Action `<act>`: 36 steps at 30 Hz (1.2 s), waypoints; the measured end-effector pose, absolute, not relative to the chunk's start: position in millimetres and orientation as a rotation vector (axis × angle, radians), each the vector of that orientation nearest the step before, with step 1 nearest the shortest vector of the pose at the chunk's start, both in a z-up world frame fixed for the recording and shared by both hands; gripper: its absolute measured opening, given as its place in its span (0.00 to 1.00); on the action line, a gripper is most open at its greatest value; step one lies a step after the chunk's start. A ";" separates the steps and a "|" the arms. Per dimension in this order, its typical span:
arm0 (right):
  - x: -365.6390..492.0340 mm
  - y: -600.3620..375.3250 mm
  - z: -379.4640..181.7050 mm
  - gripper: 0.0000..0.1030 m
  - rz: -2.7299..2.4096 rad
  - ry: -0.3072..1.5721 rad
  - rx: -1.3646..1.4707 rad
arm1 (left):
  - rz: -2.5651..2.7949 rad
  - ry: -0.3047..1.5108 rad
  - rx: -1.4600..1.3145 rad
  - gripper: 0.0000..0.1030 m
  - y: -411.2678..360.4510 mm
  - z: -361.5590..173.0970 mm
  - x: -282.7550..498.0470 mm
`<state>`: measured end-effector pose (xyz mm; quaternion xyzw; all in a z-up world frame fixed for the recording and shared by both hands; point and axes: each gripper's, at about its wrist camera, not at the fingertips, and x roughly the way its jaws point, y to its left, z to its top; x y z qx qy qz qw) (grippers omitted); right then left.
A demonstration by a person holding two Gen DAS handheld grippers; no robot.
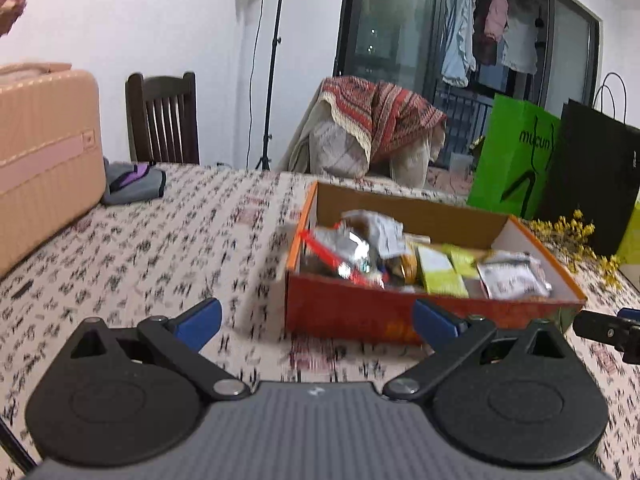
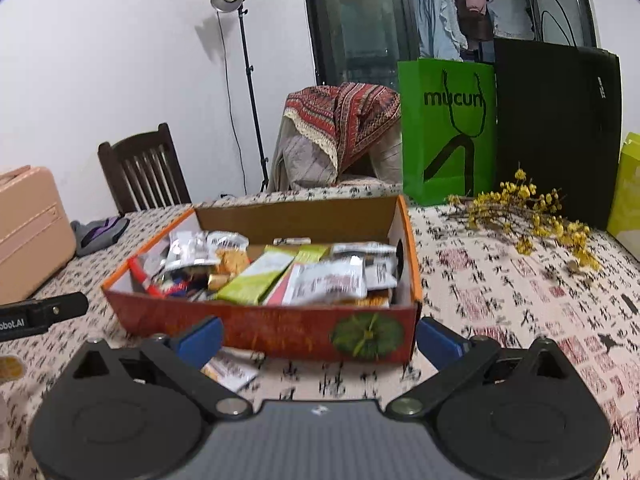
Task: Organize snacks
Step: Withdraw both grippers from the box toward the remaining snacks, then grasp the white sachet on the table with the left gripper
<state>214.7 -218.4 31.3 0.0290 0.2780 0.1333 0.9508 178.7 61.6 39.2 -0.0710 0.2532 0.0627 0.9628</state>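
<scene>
An orange cardboard box (image 1: 352, 312) (image 2: 280, 326) holds several snack packets: silver pouches (image 1: 348, 240) (image 2: 192, 250), green packets (image 1: 442, 276) (image 2: 256, 280) and white packets (image 2: 332, 282). My left gripper (image 1: 316, 320) is open just in front of the box's near wall, nothing between its blue fingers. My right gripper (image 2: 318, 340) is open too, close to the same wall. One loose snack packet (image 2: 230, 372) lies on the tablecloth beside the right gripper's left finger (image 2: 200, 340). The right gripper's tip (image 1: 608, 332) shows at the left wrist view's right edge.
A pink suitcase (image 1: 44, 160) and a grey-purple pouch (image 1: 134, 182) sit at the table's left. A green bag (image 2: 448, 132), a black bag (image 2: 556, 128) and yellow flowers (image 2: 532, 216) stand behind and right of the box. Chairs (image 2: 140, 168) are behind the table.
</scene>
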 end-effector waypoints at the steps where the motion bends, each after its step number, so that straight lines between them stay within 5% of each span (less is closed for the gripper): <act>1: 212.9 -219.0 29.3 1.00 0.272 0.570 0.058 | 0.128 0.520 -0.144 1.00 61.3 37.1 176.7; 20: 179.3 -236.2 -9.4 1.00 0.286 0.655 0.086 | 0.075 0.651 -0.150 1.00 37.3 14.7 140.2; 36: 185.4 -252.8 -30.3 1.00 0.188 0.628 0.141 | 0.182 0.759 -0.151 1.00 -11.9 -15.7 183.6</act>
